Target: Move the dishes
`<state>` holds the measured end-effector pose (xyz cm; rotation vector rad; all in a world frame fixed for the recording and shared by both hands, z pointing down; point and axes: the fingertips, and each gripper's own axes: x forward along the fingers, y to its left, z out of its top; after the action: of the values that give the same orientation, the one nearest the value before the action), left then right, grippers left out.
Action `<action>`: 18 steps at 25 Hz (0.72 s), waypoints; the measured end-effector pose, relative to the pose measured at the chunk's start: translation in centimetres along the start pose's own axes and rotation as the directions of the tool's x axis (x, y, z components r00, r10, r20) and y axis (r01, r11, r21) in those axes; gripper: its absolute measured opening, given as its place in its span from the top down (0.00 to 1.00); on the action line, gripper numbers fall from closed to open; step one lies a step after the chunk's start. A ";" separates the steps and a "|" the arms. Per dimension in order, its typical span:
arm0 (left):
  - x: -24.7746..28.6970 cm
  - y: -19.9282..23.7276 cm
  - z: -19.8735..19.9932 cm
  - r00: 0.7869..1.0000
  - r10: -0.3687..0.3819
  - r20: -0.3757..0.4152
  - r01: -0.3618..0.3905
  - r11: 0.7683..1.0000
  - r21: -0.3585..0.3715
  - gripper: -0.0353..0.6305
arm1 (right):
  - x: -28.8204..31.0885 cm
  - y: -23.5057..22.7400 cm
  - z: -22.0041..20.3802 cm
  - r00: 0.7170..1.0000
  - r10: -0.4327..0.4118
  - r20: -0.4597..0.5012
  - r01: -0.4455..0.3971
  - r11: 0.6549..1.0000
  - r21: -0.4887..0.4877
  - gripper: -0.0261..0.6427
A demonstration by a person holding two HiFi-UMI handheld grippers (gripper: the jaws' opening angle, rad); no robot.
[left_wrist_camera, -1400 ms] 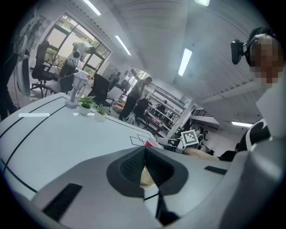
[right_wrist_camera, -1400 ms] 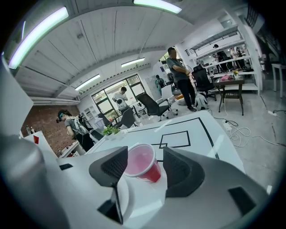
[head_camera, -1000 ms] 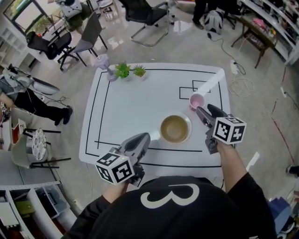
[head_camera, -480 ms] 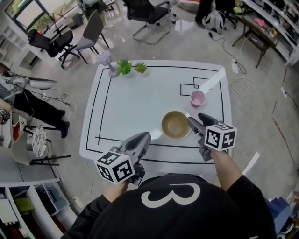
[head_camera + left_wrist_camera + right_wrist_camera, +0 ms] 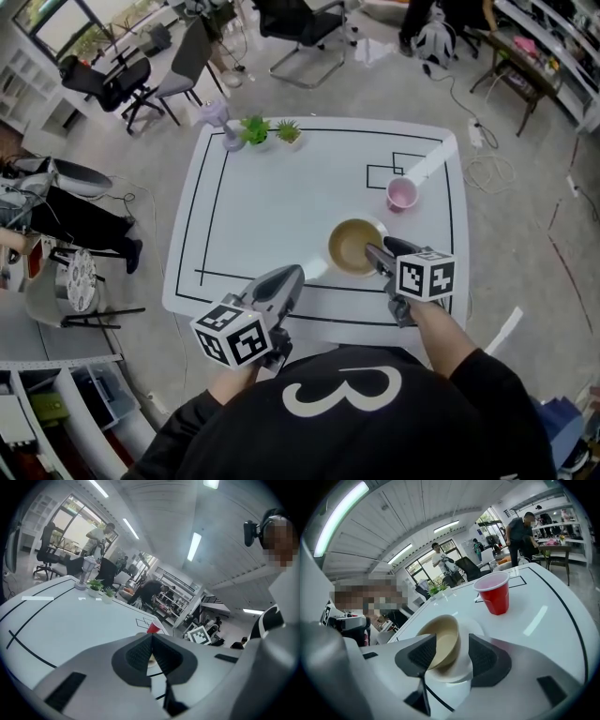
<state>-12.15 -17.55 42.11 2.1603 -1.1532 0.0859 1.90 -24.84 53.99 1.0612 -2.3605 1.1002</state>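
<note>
1. The right gripper [image 5: 452,641] has its two dark ribbed pads [image 5: 423,654] standing apart on either side of the near wall of the tan round bowl [image 5: 440,641]. One pad sits on the bowl's inner side. The other is outside it, and a strip of plate shows between that pad and the bowl. The jaws have just been closing, with the bowl's wall between them, but they do not pinch it.
2. The bowl sits in a white round plate [image 5: 457,674] on the white table with black lines [image 5: 281,206].
3. The right gripper's cube with square markers [image 5: 424,276] hangs just off the bowl on the person's side, and the forearm runs back from there.
4. The left gripper [image 5: 151,641] has its pads pressed together with nothing between them. It is held well off to the bowl's left, at the table's near edge, and its own marker cube [image 5: 232,336] is further out from the bowl.
5. A red plastic cup [image 5: 494,592] stands upright just beyond the bowl and a little to its right, apart from the plate.
6. Far across the table from the bowl, at the back left corner, stand two small green potted plants [image 5: 272,132]. Next to them is a pale lilac stemmed vessel [image 5: 217,120].
7. Black office chairs [image 5: 103,80] stand on the floor beyond that corner.
</note>
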 end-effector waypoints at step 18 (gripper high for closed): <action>-1.2 0.0 0.1 0.999 0.029 0.016 -0.029 1.000 0.002 0.94 | 0.0 -0.6 0.4 0.997 -0.073 0.033 0.069 0.993 0.095 0.94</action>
<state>-12.87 -16.72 41.60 2.1499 -1.1936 0.0833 2.33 -25.38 54.05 1.1983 -2.2998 1.1855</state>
